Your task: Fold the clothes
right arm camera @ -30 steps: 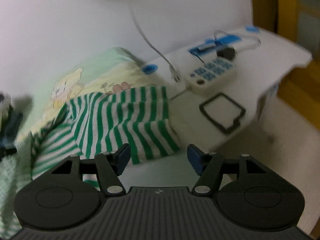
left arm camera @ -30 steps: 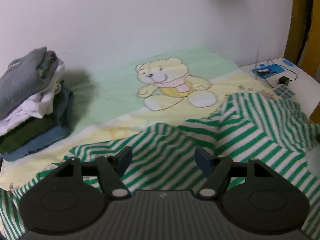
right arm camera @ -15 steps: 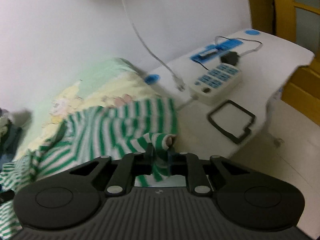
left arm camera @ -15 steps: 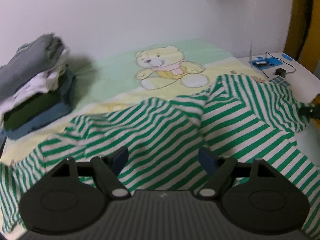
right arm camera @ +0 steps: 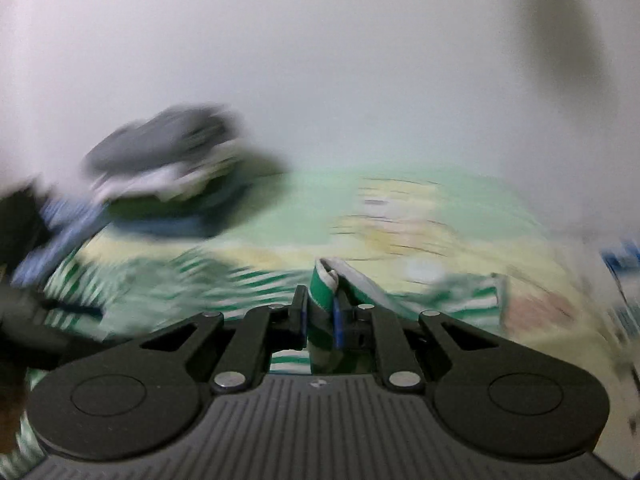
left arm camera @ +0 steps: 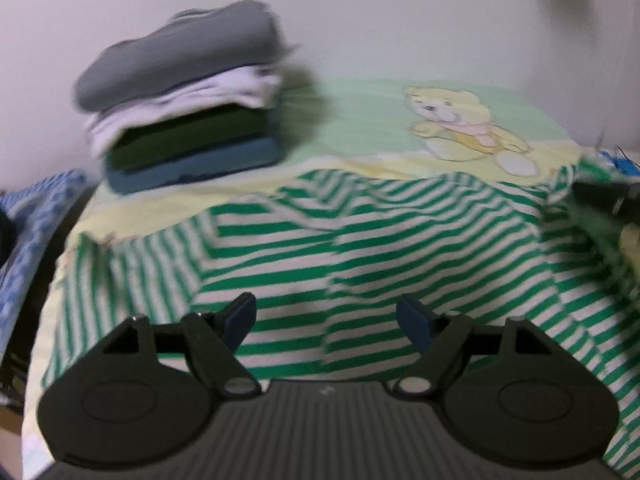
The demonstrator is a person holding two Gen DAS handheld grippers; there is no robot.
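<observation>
A green-and-white striped garment [left arm camera: 360,248] lies rumpled across a bed sheet printed with a teddy bear [left arm camera: 460,124]. My left gripper [left arm camera: 326,314] hovers open over the garment's near part, nothing between its blue pads. In the right wrist view my right gripper [right arm camera: 322,312] is shut on a bunched edge of the striped garment [right arm camera: 323,286], which sticks up between the pads. That view is heavily blurred. The right gripper's dark tip [left arm camera: 604,196] shows at the right edge of the left wrist view, at the garment's far right corner.
A stack of folded clothes [left arm camera: 188,96], grey on top, then white, dark green and blue, sits at the sheet's back left against the white wall. A blue patterned cloth [left arm camera: 36,216] hangs at the left edge. The blurred stack [right arm camera: 172,168] also shows in the right wrist view.
My right gripper closed on the garment's edge, then swung left over the bed with it. The left gripper moved left, so the folded stack now sits nearer the view's centre.
</observation>
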